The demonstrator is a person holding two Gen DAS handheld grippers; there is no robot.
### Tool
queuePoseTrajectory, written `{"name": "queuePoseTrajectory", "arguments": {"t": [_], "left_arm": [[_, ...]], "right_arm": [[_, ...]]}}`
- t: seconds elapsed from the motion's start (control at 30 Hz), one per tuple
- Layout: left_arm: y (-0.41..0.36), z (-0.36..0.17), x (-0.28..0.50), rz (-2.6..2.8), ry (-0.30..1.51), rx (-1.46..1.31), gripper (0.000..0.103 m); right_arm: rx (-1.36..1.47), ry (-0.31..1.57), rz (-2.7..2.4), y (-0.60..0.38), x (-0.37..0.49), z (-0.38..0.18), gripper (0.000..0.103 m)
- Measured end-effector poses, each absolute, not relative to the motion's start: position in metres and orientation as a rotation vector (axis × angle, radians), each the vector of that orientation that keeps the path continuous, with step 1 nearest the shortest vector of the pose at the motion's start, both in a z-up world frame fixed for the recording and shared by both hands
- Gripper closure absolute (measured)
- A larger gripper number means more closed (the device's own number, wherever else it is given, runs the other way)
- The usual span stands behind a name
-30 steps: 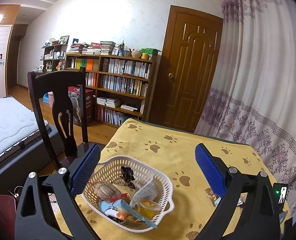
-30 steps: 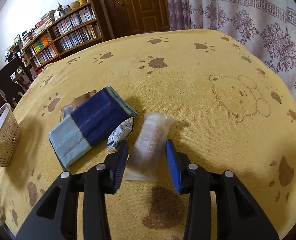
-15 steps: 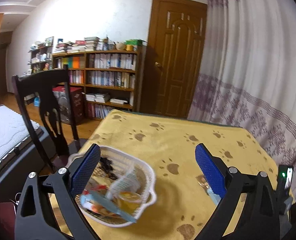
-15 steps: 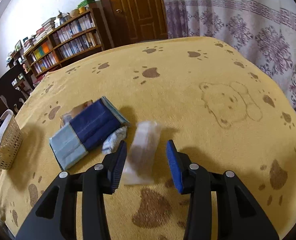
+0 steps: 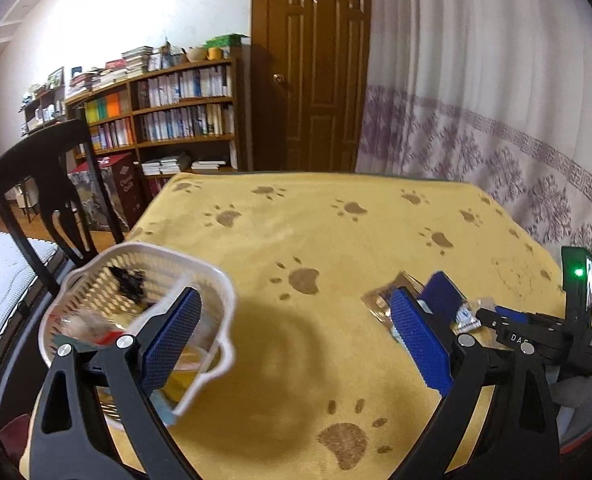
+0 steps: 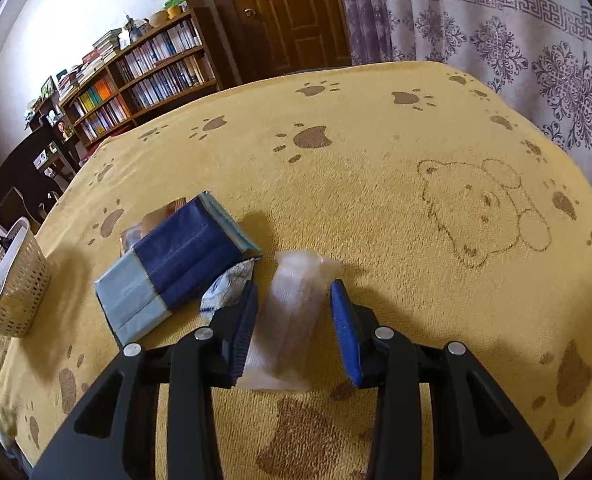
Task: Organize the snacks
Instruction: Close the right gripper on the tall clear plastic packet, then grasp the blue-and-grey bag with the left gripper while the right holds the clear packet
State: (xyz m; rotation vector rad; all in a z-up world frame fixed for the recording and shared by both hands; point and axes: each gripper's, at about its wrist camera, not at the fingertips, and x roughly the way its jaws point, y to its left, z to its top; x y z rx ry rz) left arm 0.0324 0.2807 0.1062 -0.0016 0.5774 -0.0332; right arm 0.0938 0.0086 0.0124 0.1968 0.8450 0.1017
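Observation:
My right gripper [image 6: 294,330] is open, its blue pads either side of a clear packet [image 6: 292,316] of brown biscuits lying on the yellow paw-print cloth [image 6: 376,168]. The left pad touches the wrapper and a thin gap shows at the right pad. Left of it lie a small white-and-blue wrapper [image 6: 228,288], a dark blue and pale blue pack [image 6: 176,264] and a brown packet [image 6: 156,220] partly under that pack. My left gripper [image 5: 292,340] hangs wide open and empty above the cloth. The white basket [image 5: 220,320] of snacks sits behind its left finger.
The basket [image 6: 16,292] stands at the table's left edge, beside a dark wooden chair [image 5: 52,184]. A patterned curtain [image 5: 496,120] hangs close along the right side. A bookshelf [image 5: 176,112] and a brown door [image 5: 316,72] are beyond the far edge.
The left wrist view has swung right, so the basket slid toward the left of the frame. The right gripper has edged forward along the clear packet and its pads stand slightly closer.

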Motion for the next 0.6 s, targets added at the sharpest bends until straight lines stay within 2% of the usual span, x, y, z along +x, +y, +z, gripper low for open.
{"name": "queuePoseTrajectory", "arguments": {"t": [0.27,0.47,0.6], "left_arm": [[0.242,0.086,0.052,-0.089,0.619,0.046,0.006],[0.214,0.072,0.067,-0.119,0.645,0.091,0.006],[0.207,0.066,0.074,-0.115,0.657,0.112,0.006]], "right_arm": [[0.098,0.854,0.119,0.025,0.089,0.011,0.064],[0.147,0.853,0.104,0.014,0.088,0.011,0.075],[0.166,0.846,0.096,0.008,0.086,0.014,0.075]]}}
